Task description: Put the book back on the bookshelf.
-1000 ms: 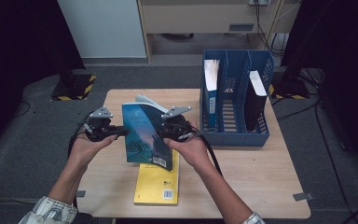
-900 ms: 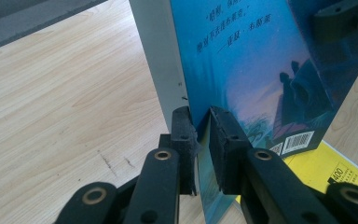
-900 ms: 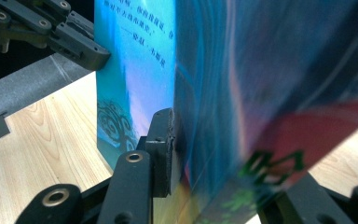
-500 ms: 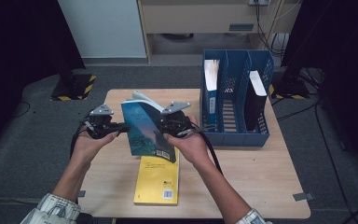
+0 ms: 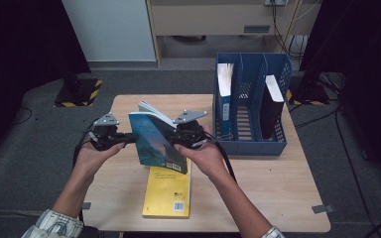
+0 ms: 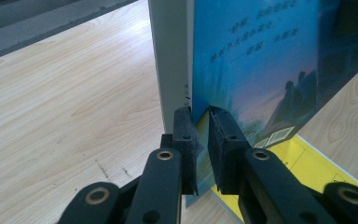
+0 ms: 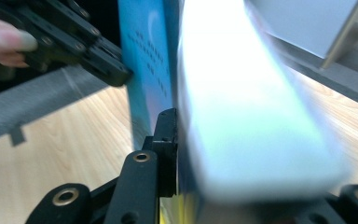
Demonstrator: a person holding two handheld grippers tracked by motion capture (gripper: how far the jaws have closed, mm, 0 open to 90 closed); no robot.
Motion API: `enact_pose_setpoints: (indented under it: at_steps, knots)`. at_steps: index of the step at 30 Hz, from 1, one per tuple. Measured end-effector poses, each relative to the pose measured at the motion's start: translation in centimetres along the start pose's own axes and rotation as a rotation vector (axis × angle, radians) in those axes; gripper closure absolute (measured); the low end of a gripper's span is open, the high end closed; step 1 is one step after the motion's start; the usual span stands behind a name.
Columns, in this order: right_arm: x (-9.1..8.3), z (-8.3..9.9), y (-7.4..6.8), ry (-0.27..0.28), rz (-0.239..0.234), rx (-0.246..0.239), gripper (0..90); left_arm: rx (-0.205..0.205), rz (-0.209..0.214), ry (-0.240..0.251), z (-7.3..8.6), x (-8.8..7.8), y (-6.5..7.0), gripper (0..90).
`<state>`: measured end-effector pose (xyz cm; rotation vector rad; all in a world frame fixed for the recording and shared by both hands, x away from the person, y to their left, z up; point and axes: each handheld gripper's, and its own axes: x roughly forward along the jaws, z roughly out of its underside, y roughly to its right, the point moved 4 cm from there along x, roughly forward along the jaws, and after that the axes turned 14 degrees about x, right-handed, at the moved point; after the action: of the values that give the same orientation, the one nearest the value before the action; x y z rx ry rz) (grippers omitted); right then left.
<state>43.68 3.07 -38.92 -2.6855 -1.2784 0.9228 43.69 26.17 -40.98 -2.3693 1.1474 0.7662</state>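
Room: dim, grey carpet, pale cabinet at the back, dark stands at both sides.
Table (image 5: 278, 198): light wood, under both grippers, bare grain beyond the left gripper's jaws.
File rack (image 5: 250, 144): blue, three slots, beyond and outward of the right gripper; one blue-spined book upright in the near slot, a dark one in the far slot, middle slot empty.
Yellow book (image 5: 168, 191): flat on the table, directly below the held book, nearer the person than both grippers.
Blue book (image 5: 156, 144): off the table, upright and tilted, between the two grippers, pages fanning a little at the top.
Left gripper (image 6: 200, 135): jaws nearly together, pinching the cover edge of the blue book at its lower corner.
Right gripper (image 5: 181, 139): closed on the opposite side of the book; one jaw flat against the cover (image 7: 147, 70), page block blurred just beside it, other jaw hidden behind the pages.
Gripper motion: right jaws just re-settling on the book.
Step in hand, by judgement: two-handed lift of the blue book, held clear of the yellow one, likely bound for the rack.
Next move, by judgement: carry toward the empty middle slot, spine squared upright, one gripper letting go before the walls crowd it; firm pinch needed, thin cover prone to slip.
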Motion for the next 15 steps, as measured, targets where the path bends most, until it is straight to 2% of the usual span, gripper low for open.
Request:
enact_pose_setpoints:
  at_steps: [8, 13, 15]
  knots:
    - [-0.48, -0.71, -0.81, 0.032, -0.071, -0.01, 66.2, 0.006, -0.007, -0.002, 0.02, -0.09, 0.2, 79.7]
    - [-0.38, -0.84, -0.91, 0.031, -0.081, -0.007, 69.6, 0.002, -0.016, 0.017, 0.33, -0.11, 0.29, 77.0]
    - [-0.41, -0.82, -0.89, 0.032, -0.088, -0.007, 70.9, -0.006, -0.029, 0.016, 0.66, -0.07, 0.38, 72.5]
